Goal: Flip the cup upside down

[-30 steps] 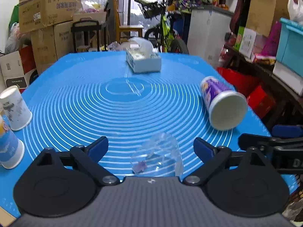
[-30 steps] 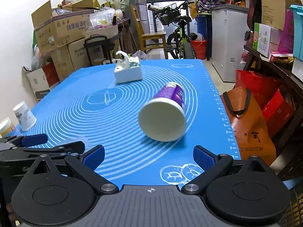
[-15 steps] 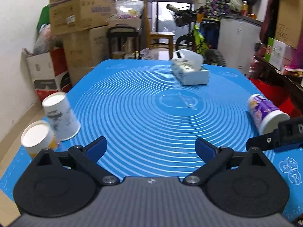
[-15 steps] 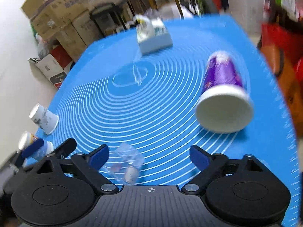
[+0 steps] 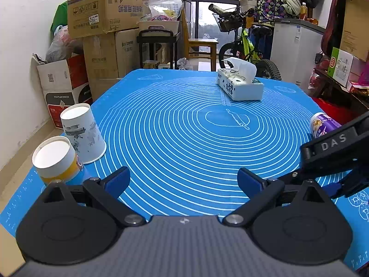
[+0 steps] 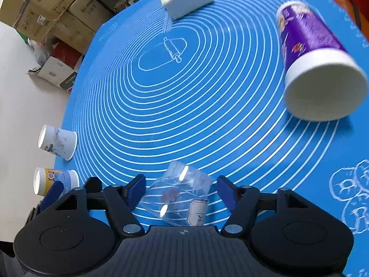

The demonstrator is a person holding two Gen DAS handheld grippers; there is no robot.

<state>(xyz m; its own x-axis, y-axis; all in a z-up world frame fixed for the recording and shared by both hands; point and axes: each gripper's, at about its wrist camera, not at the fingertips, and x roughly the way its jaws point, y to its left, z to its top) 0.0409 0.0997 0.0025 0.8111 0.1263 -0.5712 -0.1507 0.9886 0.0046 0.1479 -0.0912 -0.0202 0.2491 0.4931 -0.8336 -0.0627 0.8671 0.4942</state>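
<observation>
A: which claw is on the clear cup [image 6: 177, 196]?

B: right claw [image 6: 181, 188]. Cup sits between its fingers at the near edge of the counter [image 6: 207, 97], gaps both sides, holding nothing

A: cup axis?

B: tilted, roughly along the claw's line; can't tell which end is the mouth through the clear plastic

A: left claw [image 5: 182, 181]?

B: wide apart, empty, bare mat between fingers. Cup not in its view, so right is nearer. Purple cup [image 6: 316, 60] lies on its side, well apart, far right

A: looks like close then roll the wrist
</observation>
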